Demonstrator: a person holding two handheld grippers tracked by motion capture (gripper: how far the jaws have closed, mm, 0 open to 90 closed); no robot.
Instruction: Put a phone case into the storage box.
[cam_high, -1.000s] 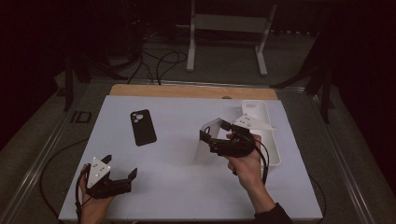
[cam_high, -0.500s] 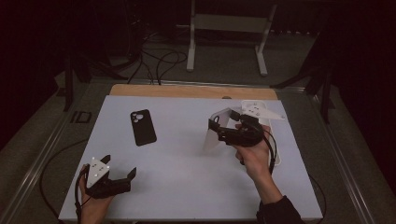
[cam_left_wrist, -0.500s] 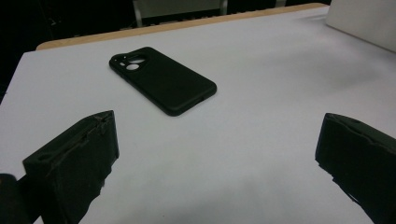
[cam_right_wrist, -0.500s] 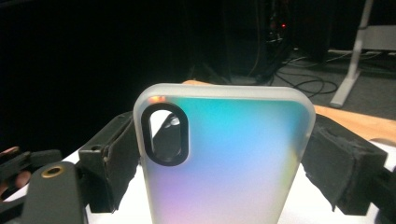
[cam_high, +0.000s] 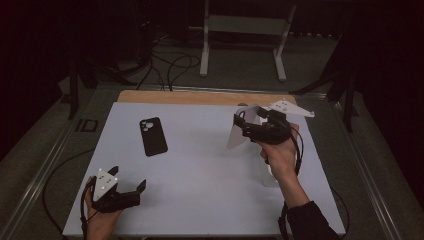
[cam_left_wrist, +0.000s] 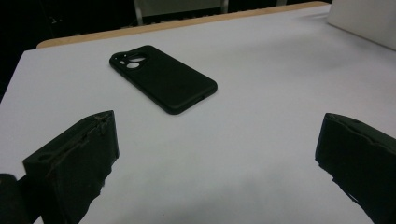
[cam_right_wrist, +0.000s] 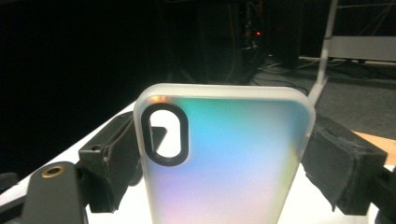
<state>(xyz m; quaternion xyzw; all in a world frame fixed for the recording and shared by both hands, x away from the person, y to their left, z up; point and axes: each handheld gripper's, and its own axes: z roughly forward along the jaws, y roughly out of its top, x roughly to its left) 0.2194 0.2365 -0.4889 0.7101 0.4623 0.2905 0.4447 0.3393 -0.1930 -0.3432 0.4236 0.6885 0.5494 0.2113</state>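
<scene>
My right gripper (cam_high: 246, 126) (cam_right_wrist: 224, 163) is raised over the right side of the white table (cam_high: 210, 175). It is shut on a translucent phone case (cam_high: 237, 135) (cam_right_wrist: 224, 154) with an iridescent sheen and a black-rimmed camera cutout, pads pressing on both long edges. A black phone (cam_high: 152, 136) (cam_left_wrist: 163, 79) lies face down on the table's left middle. My left gripper (cam_high: 129, 179) (cam_left_wrist: 219, 128) rests near the front left corner, pointed at the phone, open with nothing between its jaws.
A small white object (cam_high: 270, 179) lies on the table below the right hand. A white panel (cam_left_wrist: 364, 18) shows at the far right in the left gripper view. A wooden strip (cam_high: 200, 96) runs along the table's far edge, with a metal stand (cam_high: 245, 30) and cables behind.
The right hand has lifted the phone case and carried it away from the person and to the right. The left gripper and the black phone have stayed put.
</scene>
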